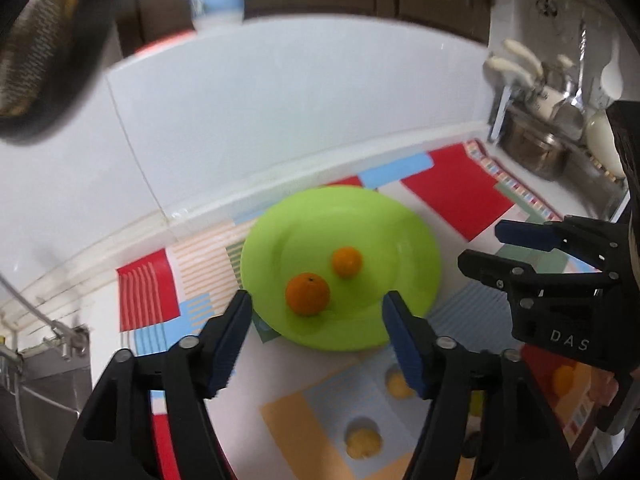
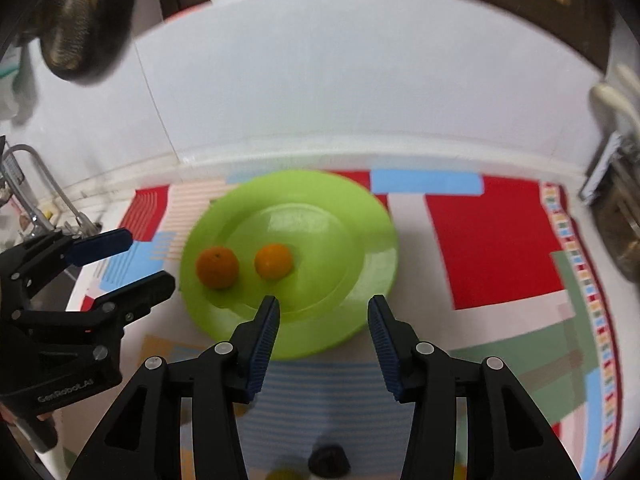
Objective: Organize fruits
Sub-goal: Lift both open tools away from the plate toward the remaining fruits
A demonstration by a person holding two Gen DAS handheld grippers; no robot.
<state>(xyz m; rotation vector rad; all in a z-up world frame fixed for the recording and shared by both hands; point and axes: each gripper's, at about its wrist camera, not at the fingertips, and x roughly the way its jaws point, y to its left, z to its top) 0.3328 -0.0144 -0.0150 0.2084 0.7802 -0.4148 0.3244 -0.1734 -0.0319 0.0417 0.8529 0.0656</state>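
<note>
A: Left to right, then; what is the left claw (image 1: pixel 316 308) doing?

B: Jaws spread wide with nothing between them; it hovers at the near rim of the plate (image 1: pixel 404 216), which sits on the mat (image 1: pixel 456 192).

A: And the fruit?

B: Two on the plate: the darker orange (image 1: pixel 307 294) nearer the left claw, the paler orange (image 1: pixel 347 262) just beside it, apart but close; a few yellowish fruit (image 1: pixel 363 443) lie on the mat nearer the camera, too blurred to name.

A: The right claw (image 2: pixel 323 310)?

B: Also spread and empty, hovering over the plate's near rim; the plate (image 2: pixel 372 216) and both oranges show from that side too, the darker orange (image 2: pixel 217 267) left of the paler orange (image 2: pixel 273 261).

A: How would the fruit handle?

B: Light, I would judge, round and apt to roll; the skin gives a little and the flesh bruises, so a gentle squeeze; take each across its widest part, pads on opposite sides, coming from above; the plate looks glossy, so a nudged orange may skid.
</note>
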